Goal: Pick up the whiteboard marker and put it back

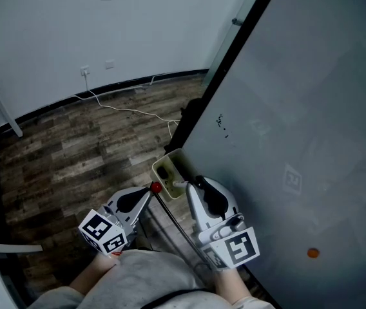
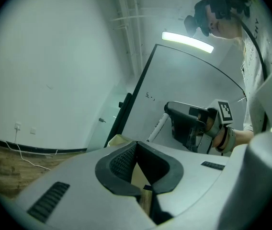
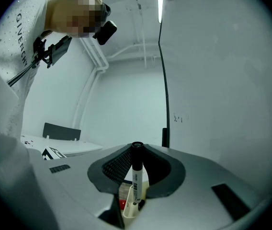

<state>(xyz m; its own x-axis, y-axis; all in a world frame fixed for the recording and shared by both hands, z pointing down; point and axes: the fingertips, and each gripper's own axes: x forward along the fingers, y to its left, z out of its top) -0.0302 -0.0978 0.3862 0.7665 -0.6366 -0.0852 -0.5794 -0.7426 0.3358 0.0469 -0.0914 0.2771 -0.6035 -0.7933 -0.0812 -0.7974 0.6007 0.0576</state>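
A white whiteboard marker (image 3: 136,176) with a black cap stands upright between the pads of my right gripper (image 3: 136,150), which is shut on it. In the head view the marker (image 1: 178,185) sticks out of the right gripper (image 1: 189,185) just beside the beige pen holder (image 1: 169,167) at the whiteboard's edge. The left gripper view shows the same marker (image 2: 156,127) reaching from the right gripper (image 2: 188,123) down toward the holder (image 2: 119,140). My left gripper (image 1: 149,192) is to the left of the holder; its tips (image 2: 136,145) meet with nothing between them.
The large grey whiteboard (image 1: 299,121) fills the right side, with a small orange magnet (image 1: 312,253) low on it. A red-capped thing (image 1: 156,187) sits at the holder's near end. Wooden floor (image 1: 73,153) and a white cable (image 1: 131,111) lie to the left.
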